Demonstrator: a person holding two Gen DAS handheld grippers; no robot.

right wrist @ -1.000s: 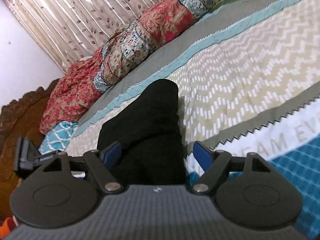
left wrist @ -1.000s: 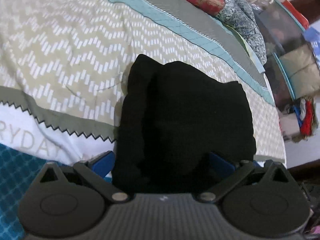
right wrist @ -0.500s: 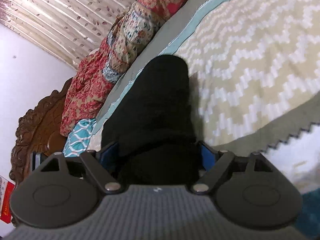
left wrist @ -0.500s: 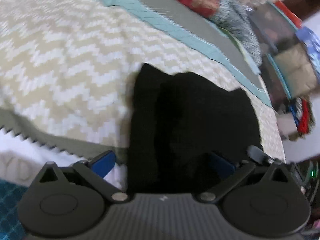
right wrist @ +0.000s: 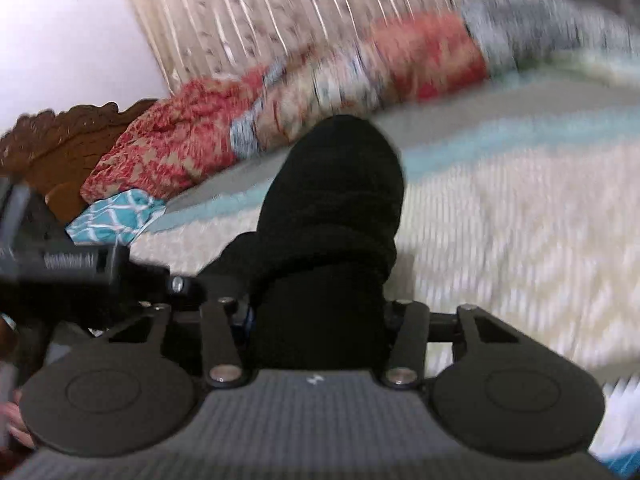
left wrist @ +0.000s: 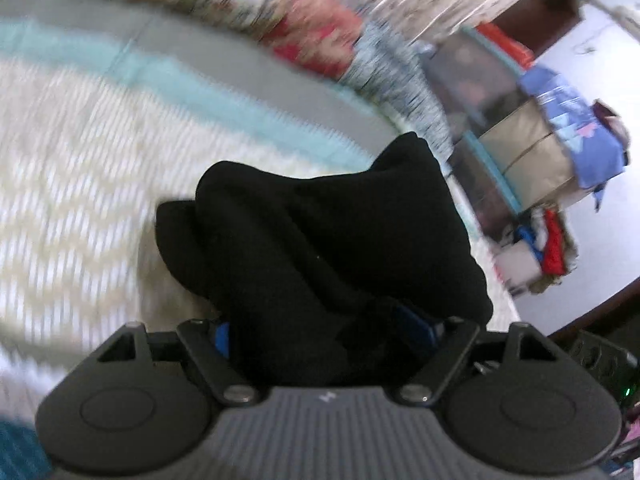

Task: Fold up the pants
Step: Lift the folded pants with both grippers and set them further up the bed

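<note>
Currently both jaws closing on black pants (left wrist: 328, 248): left gripper (left wrist: 324, 332), right gripper (right wrist: 316, 316); fabric bundle extends forward, frame centre, over bed (left wrist: 80, 208).

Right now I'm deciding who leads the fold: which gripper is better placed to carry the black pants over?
Right, I'd guess. The right gripper has the pants bunched squarely between its closing jaws. The left gripper, also closing, has a looser, wider bundle spilling sideways.

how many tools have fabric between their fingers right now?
2. The left tool is closing on the near edge of the black pants; the right tool is closing on another bunched part of them. Fabric hides most of the pads.
</note>
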